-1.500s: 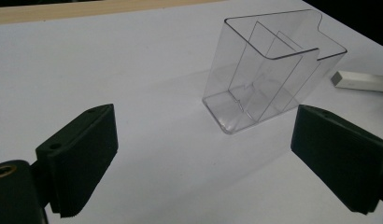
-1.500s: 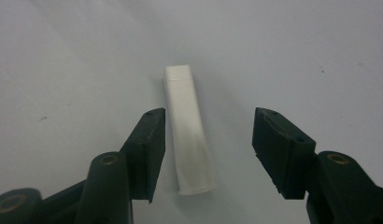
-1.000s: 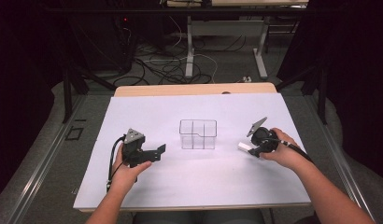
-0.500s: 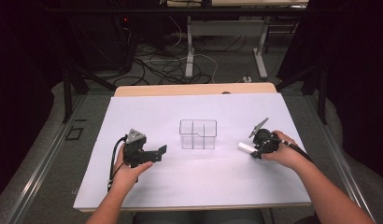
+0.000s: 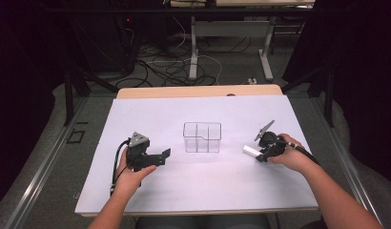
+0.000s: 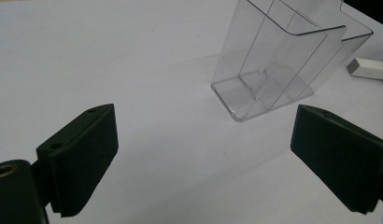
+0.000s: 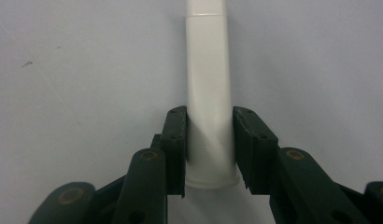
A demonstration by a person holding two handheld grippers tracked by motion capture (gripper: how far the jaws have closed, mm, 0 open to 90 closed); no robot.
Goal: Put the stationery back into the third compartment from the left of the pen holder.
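A clear plastic box [image 5: 202, 137] with several compartments stands upright at the middle of the white table [image 5: 208, 191]. In the left gripper view the box [image 6: 283, 60] is ahead and to the right. My left gripper [image 5: 164, 156] rests left of it, open, jaws wide apart [image 6: 203, 158] with nothing between them. My right gripper [image 5: 258, 153] is to the right of the box, shut on a white oblong bar [image 5: 251, 151]. The bar [image 7: 208, 70] sticks out forward between the jaws [image 7: 209, 140], low over the table. Its end [image 6: 369, 68] shows past the box.
A wooden strip [image 5: 198, 91] runs along the table's far edge. Beyond it are desk legs and loose cables [image 5: 184, 67] on the floor. Bare white surface lies in front of the box and around both hands.
The right gripper with the white bar has drifted a little to the right. The left gripper and the box have stayed put.
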